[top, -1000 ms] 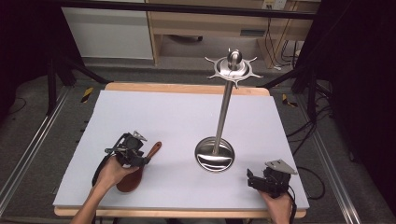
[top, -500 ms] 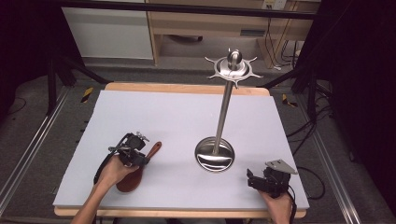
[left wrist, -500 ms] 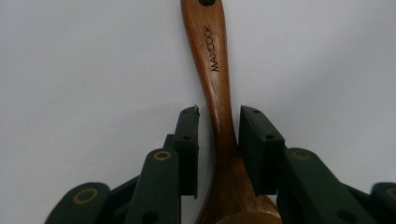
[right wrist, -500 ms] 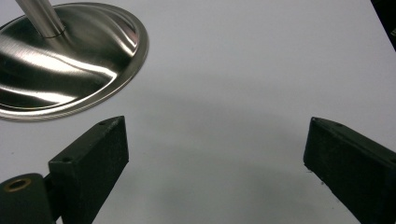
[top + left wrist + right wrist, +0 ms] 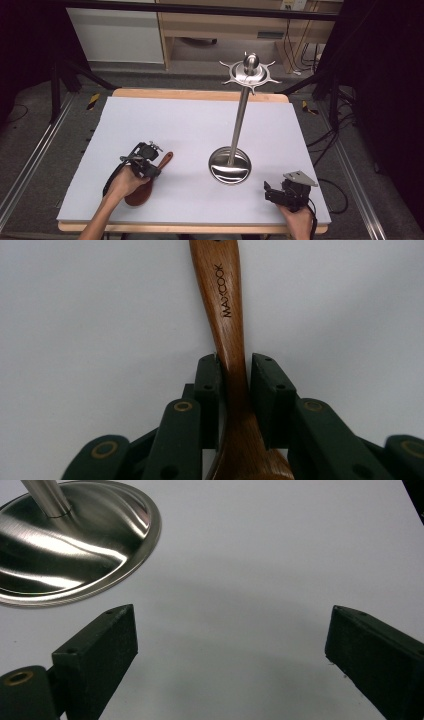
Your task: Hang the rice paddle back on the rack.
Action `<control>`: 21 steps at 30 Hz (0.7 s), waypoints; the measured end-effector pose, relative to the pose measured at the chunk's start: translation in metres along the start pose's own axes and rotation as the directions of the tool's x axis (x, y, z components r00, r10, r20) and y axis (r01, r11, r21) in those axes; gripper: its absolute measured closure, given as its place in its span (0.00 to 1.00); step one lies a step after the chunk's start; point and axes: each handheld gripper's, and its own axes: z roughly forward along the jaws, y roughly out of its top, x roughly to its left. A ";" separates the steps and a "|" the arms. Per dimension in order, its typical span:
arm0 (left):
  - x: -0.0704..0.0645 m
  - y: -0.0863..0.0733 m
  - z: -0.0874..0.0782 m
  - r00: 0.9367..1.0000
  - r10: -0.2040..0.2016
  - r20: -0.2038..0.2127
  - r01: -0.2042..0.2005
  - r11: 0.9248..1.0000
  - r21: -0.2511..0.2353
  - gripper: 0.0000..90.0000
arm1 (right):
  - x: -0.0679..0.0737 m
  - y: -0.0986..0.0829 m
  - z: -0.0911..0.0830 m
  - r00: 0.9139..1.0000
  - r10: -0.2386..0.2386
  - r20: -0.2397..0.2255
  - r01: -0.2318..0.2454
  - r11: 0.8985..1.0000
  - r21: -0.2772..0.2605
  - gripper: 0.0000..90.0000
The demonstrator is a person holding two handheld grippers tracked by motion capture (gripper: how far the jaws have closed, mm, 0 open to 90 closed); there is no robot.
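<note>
1. The left gripper [image 5: 235, 385] is seen with its jaws set on either side of a wooden spoon [image 5: 225, 315], at the neck where the handle widens into the bowl. The right jaw appears not quite seated, so a full pinch cannot be confirmed.
2. The spoon is lying flat on the white mat [image 5: 190, 125] at the front left, its handle pointing away from the person (the brand mark on the handle is legible in the left gripper view).
3. The right gripper [image 5: 230, 645] is held with its jaws spread wide and nothing between them, low over the mat near the front right corner.
4. Progress is judged to be early: the spoon has been reached and bracketed but is not yet lifted. Closing fully, lifting and carrying are judged to remain.
5. A steel stand [image 5: 240, 125] is placed at the mat's centre right, with a round base [image 5: 75, 540], an upright post and a spiked ring on top (probably meant for hanging utensils).
6. The stand is well apart from the spoon. No obstacle is seen between them; the post and top spikes are to be cleared on approach.
</note>
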 end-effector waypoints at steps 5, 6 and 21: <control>-0.004 0.001 0.000 0.999 -0.013 -0.029 0.014 1.000 0.011 0.81 | 0.000 0.000 0.000 1.000 0.004 0.000 -0.004 1.000 0.003 0.08; -0.005 0.002 0.000 0.999 -0.013 -0.038 0.014 1.000 0.016 0.81 | 0.000 0.000 0.001 1.000 0.004 0.001 -0.004 1.000 0.004 0.08; -0.005 0.004 0.000 0.999 -0.014 -0.038 0.015 0.999 0.039 0.87 | -0.001 0.000 0.001 1.000 0.001 -0.002 -0.001 1.000 0.010 0.08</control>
